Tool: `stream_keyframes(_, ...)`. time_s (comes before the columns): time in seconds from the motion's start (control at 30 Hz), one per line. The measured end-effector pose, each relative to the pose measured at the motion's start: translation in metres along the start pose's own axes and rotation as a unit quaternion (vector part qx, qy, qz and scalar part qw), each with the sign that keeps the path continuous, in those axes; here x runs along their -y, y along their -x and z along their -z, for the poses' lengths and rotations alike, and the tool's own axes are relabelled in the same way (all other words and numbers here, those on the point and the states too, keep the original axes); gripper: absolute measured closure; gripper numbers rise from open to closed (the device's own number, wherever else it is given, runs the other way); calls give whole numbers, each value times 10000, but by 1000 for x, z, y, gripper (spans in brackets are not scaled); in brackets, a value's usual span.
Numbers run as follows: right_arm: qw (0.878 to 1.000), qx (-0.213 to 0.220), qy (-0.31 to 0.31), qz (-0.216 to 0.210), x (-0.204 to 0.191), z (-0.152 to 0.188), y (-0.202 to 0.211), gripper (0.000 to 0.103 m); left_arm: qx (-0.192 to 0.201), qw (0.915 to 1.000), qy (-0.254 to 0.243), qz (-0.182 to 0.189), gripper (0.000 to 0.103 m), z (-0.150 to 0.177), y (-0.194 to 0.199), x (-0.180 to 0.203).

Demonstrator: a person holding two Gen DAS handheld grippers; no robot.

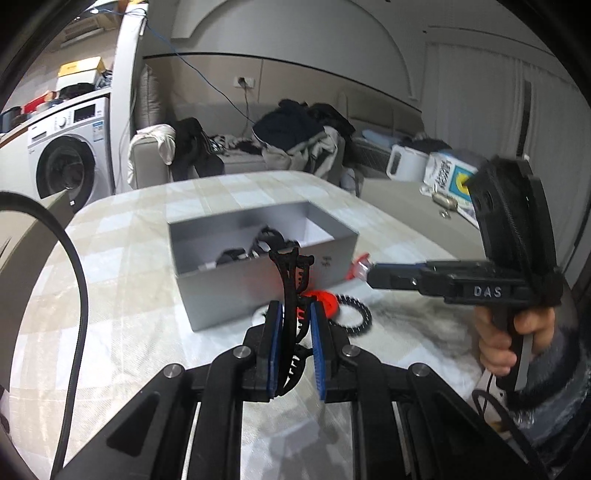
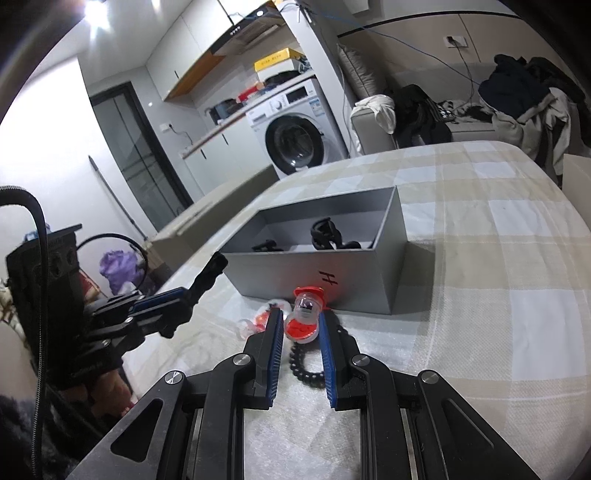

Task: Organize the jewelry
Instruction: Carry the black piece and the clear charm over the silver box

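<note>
While the left claw (image 1: 295,325) clamps a black toothed plastic hair clip (image 1: 291,280), the right claw (image 2: 301,325) grips a red-capped clear capsule (image 2: 304,314); both next lift toward the grey open box (image 2: 395,258) at 12 o'clock.

place: lived-in home, small flat | washing machine (image 2: 295,138) under a counter at 11 o'clock | range hood (image 2: 243,27) and cabinets above it | sofa (image 1: 236,162) heaped with clothes (image 1: 295,136) at 12 o'clock | checked tablecloth (image 2: 480,258) on the table
</note>
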State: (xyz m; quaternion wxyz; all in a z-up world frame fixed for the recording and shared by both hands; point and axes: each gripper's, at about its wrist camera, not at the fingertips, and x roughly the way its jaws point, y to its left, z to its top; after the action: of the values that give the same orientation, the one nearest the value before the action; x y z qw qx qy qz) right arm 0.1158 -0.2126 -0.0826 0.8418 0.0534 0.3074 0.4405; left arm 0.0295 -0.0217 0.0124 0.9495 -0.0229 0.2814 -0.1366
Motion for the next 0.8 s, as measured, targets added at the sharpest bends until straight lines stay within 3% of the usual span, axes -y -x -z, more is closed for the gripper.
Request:
stream_keyframes(0.27, 9984, 546, -36, -141, -4, -4, 17, 85, 116, 9995, 254, -116, 93, -2, -2, -11)
stream_keyframes(0.8, 9968, 698, -256, -294, 0, -8, 21, 85, 166, 9983, 519, -182, 93, -5, 1, -17)
